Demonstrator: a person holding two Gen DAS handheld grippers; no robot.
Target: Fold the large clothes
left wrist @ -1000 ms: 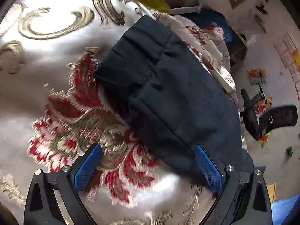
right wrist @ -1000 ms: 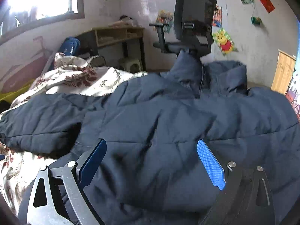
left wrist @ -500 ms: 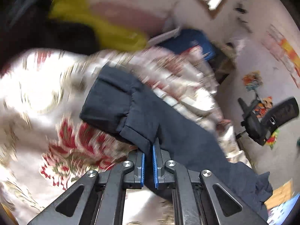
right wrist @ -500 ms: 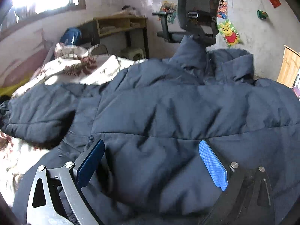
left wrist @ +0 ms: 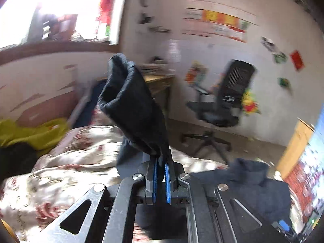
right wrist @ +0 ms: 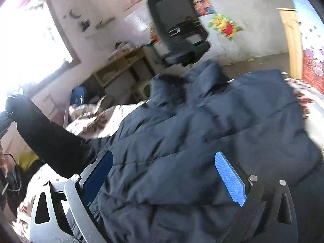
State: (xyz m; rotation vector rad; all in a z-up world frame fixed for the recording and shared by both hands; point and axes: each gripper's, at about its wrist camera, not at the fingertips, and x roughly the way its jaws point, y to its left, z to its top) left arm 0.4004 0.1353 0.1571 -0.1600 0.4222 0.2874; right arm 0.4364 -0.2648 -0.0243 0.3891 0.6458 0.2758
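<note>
Navy quilted jacket (right wrist: 202, 133): spread on floral bedspread (left wrist: 60, 174).
Left gripper (left wrist: 161, 174): clamped on dark sleeve cuff (left wrist: 129, 105), raised toward 12 o'clock.
Right gripper (right wrist: 164, 174): jaws wide, holding nothing, over jacket.

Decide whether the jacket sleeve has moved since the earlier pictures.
Yes. The left gripper has lifted the sleeve off the floral bedspread; it now hangs above it.

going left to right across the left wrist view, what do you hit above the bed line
yellow-green cloth → lifted dark jacket sleeve, pinched in the shut left tool → wooden desk → black office chair → cartoon sticker on the wall → wooden door
</note>
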